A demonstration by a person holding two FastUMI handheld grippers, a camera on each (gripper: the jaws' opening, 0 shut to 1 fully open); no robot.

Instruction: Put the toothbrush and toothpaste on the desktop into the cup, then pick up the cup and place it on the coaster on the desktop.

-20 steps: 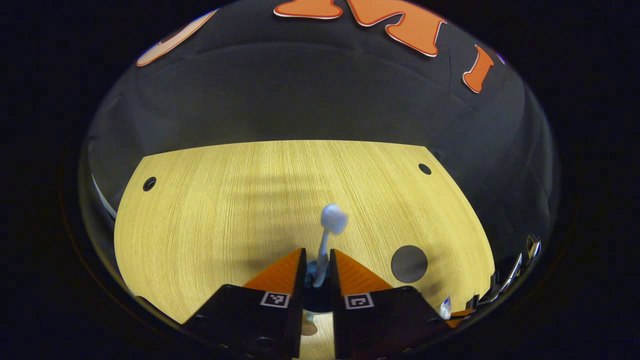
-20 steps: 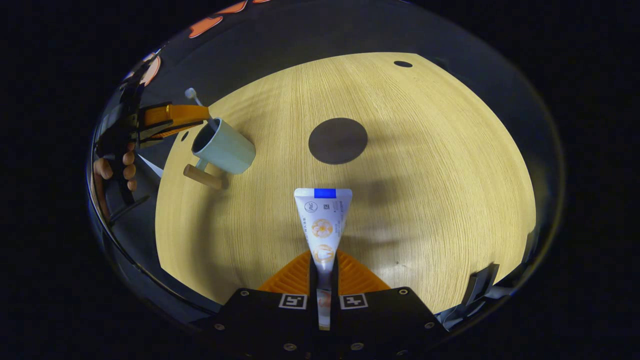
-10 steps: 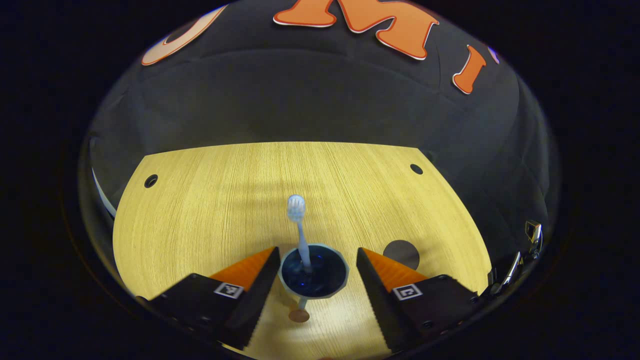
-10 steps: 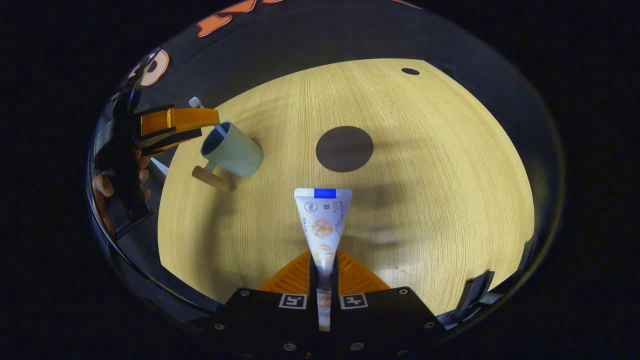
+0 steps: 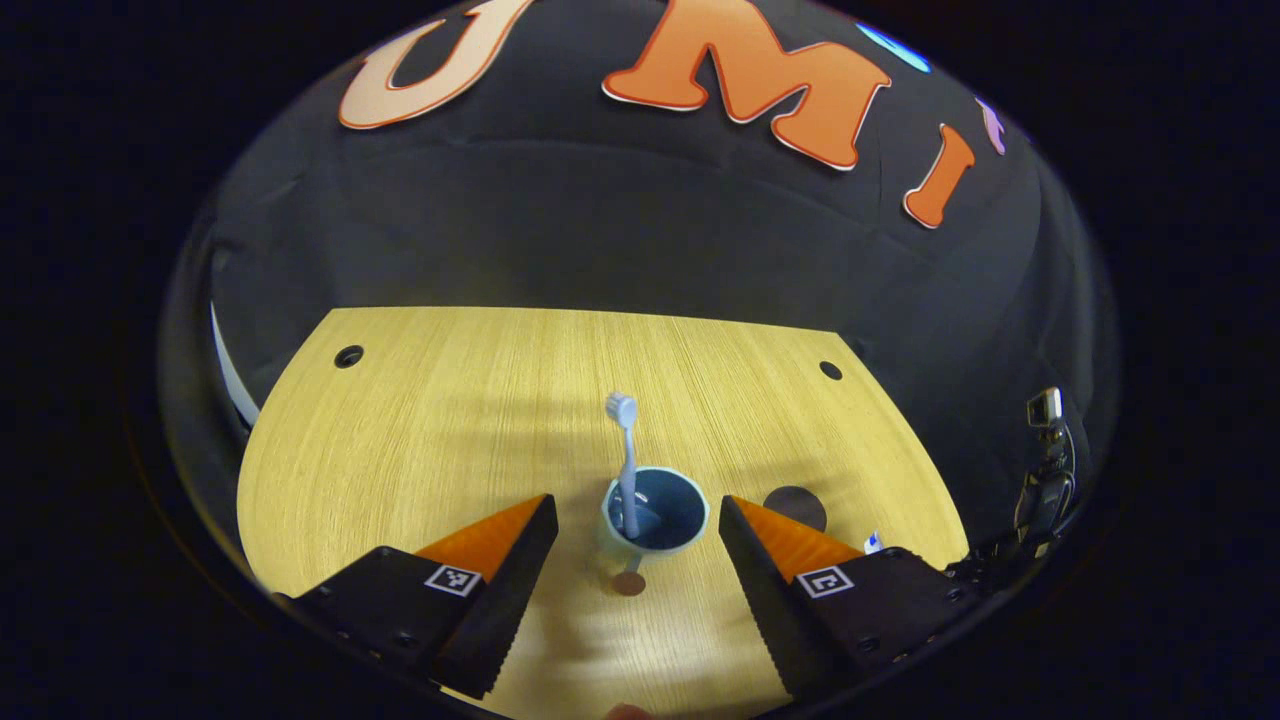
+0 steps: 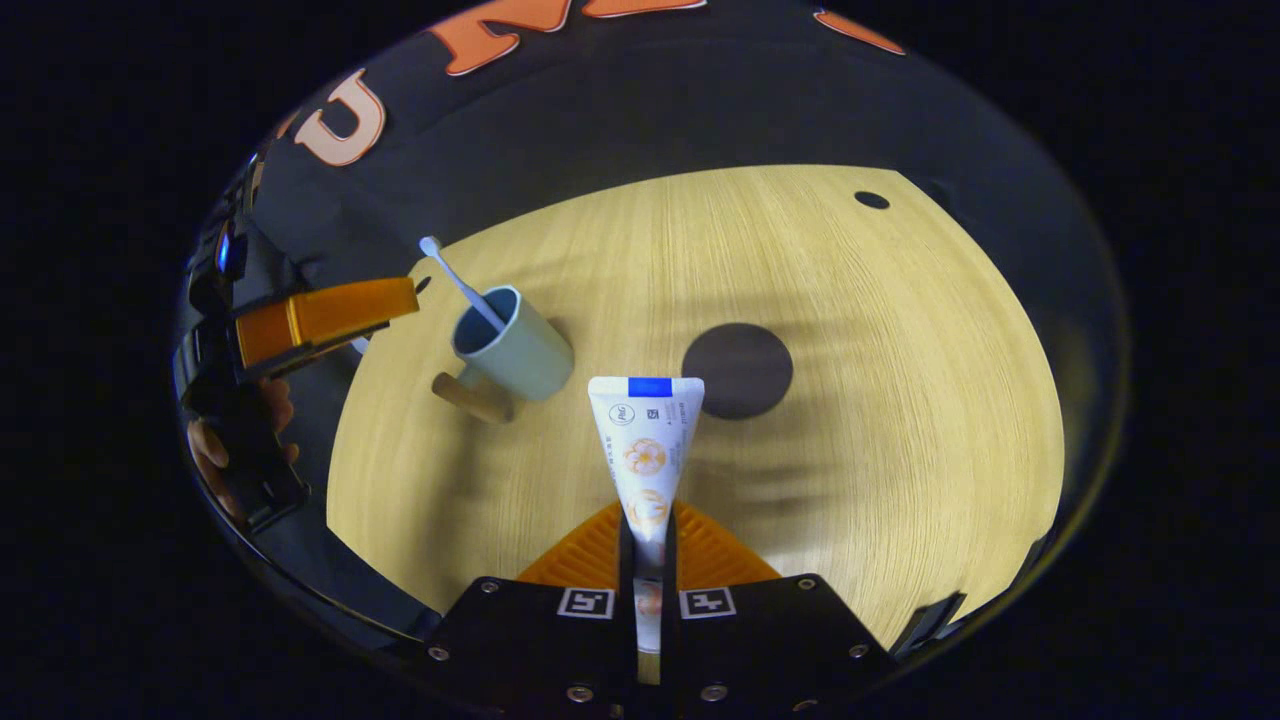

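Toothpaste (image 6: 646,440) goes in next: I'd carry it over the cup (image 6: 510,343) ahead-left of my right gripper (image 6: 647,535), tip it down beside the toothbrush (image 6: 462,285), then release. Those fingers clamp the tube near its cap end, I think. My left gripper (image 5: 630,520) is spread wide and empty, cup (image 5: 655,512) just beyond its tips.

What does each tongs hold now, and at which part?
The right tongs pinch the toothpaste near its narrow cap end. The left tongs are open and hold nothing.
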